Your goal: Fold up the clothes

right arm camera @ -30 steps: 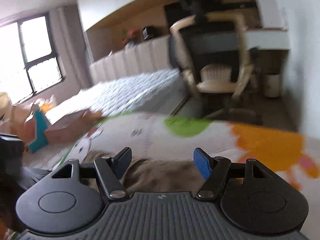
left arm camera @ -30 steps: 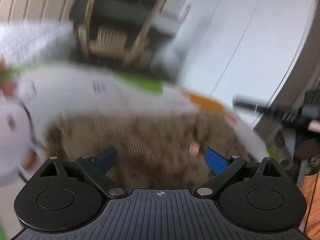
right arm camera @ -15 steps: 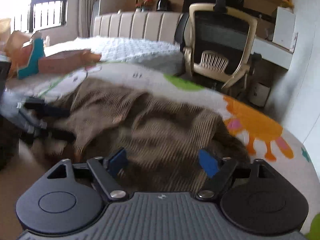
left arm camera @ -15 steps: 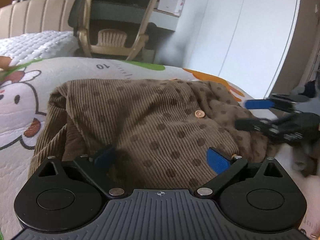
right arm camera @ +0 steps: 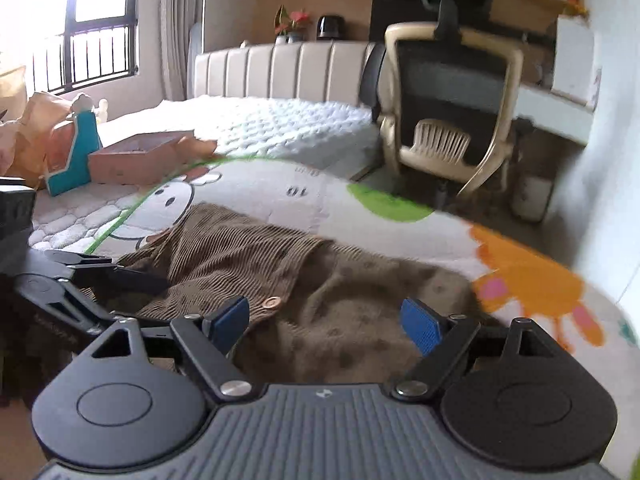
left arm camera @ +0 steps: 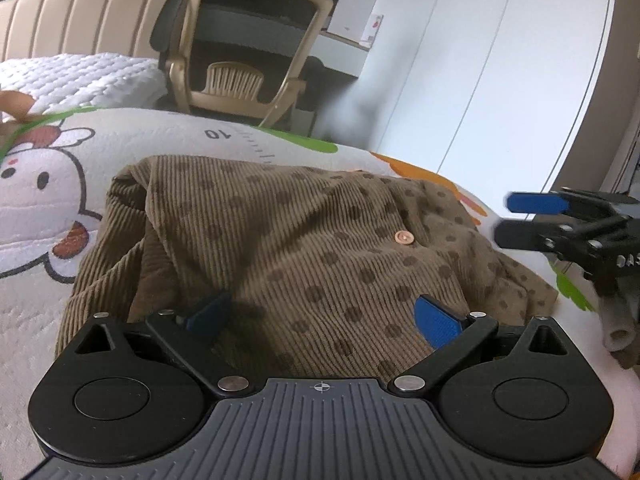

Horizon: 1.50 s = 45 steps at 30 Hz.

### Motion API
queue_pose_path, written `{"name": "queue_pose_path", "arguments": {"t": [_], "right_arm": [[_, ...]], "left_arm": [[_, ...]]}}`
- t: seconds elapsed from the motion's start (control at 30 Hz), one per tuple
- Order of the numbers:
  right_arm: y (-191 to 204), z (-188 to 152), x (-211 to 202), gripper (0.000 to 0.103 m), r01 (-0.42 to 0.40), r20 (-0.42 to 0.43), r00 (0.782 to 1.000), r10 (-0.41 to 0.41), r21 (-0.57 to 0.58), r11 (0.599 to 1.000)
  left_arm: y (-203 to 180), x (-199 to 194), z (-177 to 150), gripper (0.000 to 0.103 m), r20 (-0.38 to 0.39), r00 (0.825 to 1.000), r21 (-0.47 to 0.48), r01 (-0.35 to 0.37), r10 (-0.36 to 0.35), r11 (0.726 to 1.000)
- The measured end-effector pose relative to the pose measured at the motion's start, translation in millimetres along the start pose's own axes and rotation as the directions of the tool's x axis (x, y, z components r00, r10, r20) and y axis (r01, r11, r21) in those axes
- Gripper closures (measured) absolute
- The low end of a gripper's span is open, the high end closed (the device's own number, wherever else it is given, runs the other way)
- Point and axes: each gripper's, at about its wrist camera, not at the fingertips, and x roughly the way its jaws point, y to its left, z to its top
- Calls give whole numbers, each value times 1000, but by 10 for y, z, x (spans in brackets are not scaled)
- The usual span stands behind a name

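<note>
Brown dotted garment point(left arm camera: 304, 240) lies crumpled on the cartoon mat point(left arm camera: 44, 208), with left gripper point(left arm camera: 320, 316) and right gripper point(right arm camera: 326, 322) both spread wide, grasping nothing, poised over its near edge.

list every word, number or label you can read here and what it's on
"10": printed beside a ruler scale on the cartoon play mat, appearing upside down in the left wrist view; also seen, blurrier, in the right wrist view.
White lettering on the right gripper body: too cut off to read.
Nothing legible on the brown corduroy garment.
</note>
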Motion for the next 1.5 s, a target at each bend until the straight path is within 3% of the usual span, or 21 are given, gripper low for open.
{"name": "queue_pose_path", "arguments": {"t": [0.1,0.17,0.23,0.43,0.57,0.77,0.83,0.97,1.1,1.2,1.3,1.37,1.5], "right_arm": [[-52,-156,325,19,29,-95,995,-27,22,999],[-135,-322,380,18,41,-113,993,-35,46,998],[-216,-384,288,18,36,-106,994,-27,84,996],[-237,-586,52,16,72,-129,989,-65,47,996],[-159,-529,-86,16,69,-117,991,-62,54,996],[-59,-220,-229,16,-30,10,1000,30,92,995],[-96,-155,-77,16,-34,6,999,34,133,990],[-171,-231,309,14,32,-117,993,-8,212,977],[-193,-335,327,0,-5,-92,995,28,241,970],[-198,-388,335,0,-23,-80,996,44,246,969],[-216,-390,323,0,-33,-77,996,54,246,969],[-239,-392,313,0,-42,-74,995,63,255,966],[-207,-404,268,0,-40,-94,993,65,253,967]], "left_arm": [[20,-9,0,2,4,1000,-13,6,-6,1000],[31,-20,0,2,7,1000,-21,10,-10,1000],[44,-30,-3,2,10,1000,-30,15,-15,999],[48,-33,-4,1,11,1000,-35,19,-18,999],[38,-32,-3,1,7,1000,-28,12,-12,1000],[18,-19,-3,1,1,1000,-19,2,-2,1000],[1,-17,1,1,-6,1000,-15,-5,5,1000],[-99,-46,-17,0,-55,998,18,-20,21,1000],[-184,-122,-25,0,-111,994,86,-8,18,996],[-26,-182,127,0,-75,997,-75,26,-31,997],[161,-222,289,0,5,996,-235,84,-85,968],[223,-169,323,0,9,996,-270,89,-90,959],[269,24,240,0,-79,996,-266,29,-51,964]]}}
